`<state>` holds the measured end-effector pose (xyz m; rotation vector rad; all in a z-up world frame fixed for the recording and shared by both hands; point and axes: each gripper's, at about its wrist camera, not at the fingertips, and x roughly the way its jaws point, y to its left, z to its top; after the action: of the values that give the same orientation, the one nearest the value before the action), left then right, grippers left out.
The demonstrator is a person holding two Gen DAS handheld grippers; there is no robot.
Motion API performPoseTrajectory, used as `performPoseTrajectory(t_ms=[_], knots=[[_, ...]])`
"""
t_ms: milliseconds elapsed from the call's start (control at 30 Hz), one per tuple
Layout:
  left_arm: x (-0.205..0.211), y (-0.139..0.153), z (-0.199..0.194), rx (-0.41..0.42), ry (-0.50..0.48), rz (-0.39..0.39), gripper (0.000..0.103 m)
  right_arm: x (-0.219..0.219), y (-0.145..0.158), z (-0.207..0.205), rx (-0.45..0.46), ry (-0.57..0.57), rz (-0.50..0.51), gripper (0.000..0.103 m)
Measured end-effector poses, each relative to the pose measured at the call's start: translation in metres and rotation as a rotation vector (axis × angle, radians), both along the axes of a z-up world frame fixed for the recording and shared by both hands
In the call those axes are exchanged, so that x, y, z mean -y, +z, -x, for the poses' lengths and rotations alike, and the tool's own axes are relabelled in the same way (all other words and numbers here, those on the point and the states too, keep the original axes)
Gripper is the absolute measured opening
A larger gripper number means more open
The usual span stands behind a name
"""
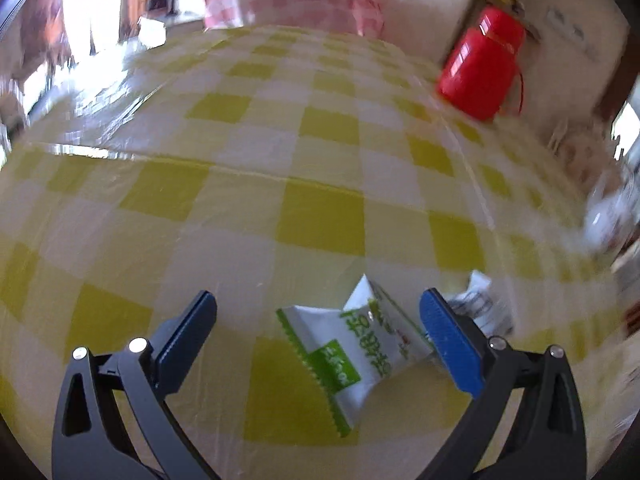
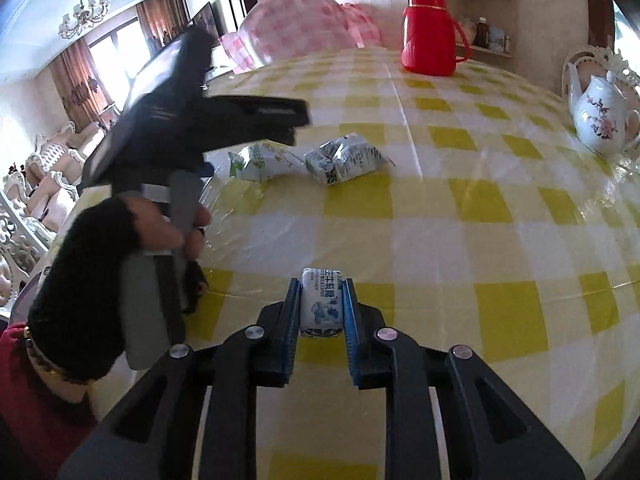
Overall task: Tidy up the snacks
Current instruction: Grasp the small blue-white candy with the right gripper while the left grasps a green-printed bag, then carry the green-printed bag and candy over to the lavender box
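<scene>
In the right wrist view my right gripper [image 2: 322, 283] is shut on a small white-and-blue candy packet [image 2: 322, 304], held just above the yellow-checked tablecloth [image 2: 460, 216]. Farther back lie a green-and-white snack packet [image 2: 264, 162] and a blue-and-white packet [image 2: 344, 158], side by side. My left gripper [image 2: 300, 124], held by a gloved hand [image 2: 100, 256], hovers over them. In the left wrist view the left gripper [image 1: 318, 294] stands open. The green-and-white packet [image 1: 352, 344] lies between its fingers, close to the right one. The blue-and-white packet [image 1: 480, 308] shows behind that finger.
A red thermos jug [image 2: 430, 32] stands at the table's far side, also in the left wrist view as a red thermos jug [image 1: 480, 64]. A white flowered teapot [image 2: 600, 116] sits at the right edge. A pink checked cover [image 2: 304, 20] lies beyond the table.
</scene>
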<state>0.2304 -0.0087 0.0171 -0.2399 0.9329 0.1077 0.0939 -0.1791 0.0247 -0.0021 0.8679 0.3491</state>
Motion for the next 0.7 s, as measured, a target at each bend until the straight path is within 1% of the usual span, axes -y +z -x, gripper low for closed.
performPoseTrajectory(t_ms=[67,100,133,167,200,267,300,367,400,500,600,700], knots=[[0.008,-0.003,0.002,-0.007,-0.033,-0.057,0.1,0.0,-0.001,0.0,-0.002,-0.005,0.004,0.02],[0.009,-0.002,0.004,0.001,-0.041,-0.062,0.089,0.001,-0.001,0.0,-0.006,-0.009,-0.001,0.02],[0.009,0.0,0.005,0.014,-0.053,-0.058,0.073,0.002,-0.001,0.0,-0.009,-0.013,-0.009,0.02],[0.009,0.002,0.006,0.04,-0.12,-0.008,0.028,0.003,0.0,0.0,-0.009,-0.017,-0.015,0.02],[0.009,0.002,0.006,0.029,-0.169,0.044,0.03,0.004,0.0,0.0,-0.006,-0.021,-0.016,0.02],[0.011,0.003,0.009,0.019,-0.198,0.033,0.029,0.004,0.0,0.0,0.001,-0.027,-0.009,0.02],[0.01,0.003,0.012,0.017,-0.21,0.047,0.029,0.004,0.0,0.0,0.003,-0.029,-0.007,0.02],[0.003,0.003,0.021,0.01,-0.233,0.105,0.029,0.004,0.0,0.001,0.003,-0.031,-0.01,0.02],[0.002,0.005,0.025,0.014,-0.239,0.113,0.029,0.004,0.0,0.002,0.005,-0.03,-0.01,0.02],[-0.002,0.012,0.04,0.034,-0.259,0.088,0.029,0.004,0.003,0.007,0.019,-0.029,-0.019,0.02],[-0.011,0.016,0.055,0.041,-0.254,0.117,0.03,0.004,0.003,0.011,0.022,-0.027,-0.027,0.02],[-0.013,0.019,0.069,0.054,-0.257,0.104,0.03,0.002,0.001,0.013,0.017,-0.027,-0.022,0.02]])
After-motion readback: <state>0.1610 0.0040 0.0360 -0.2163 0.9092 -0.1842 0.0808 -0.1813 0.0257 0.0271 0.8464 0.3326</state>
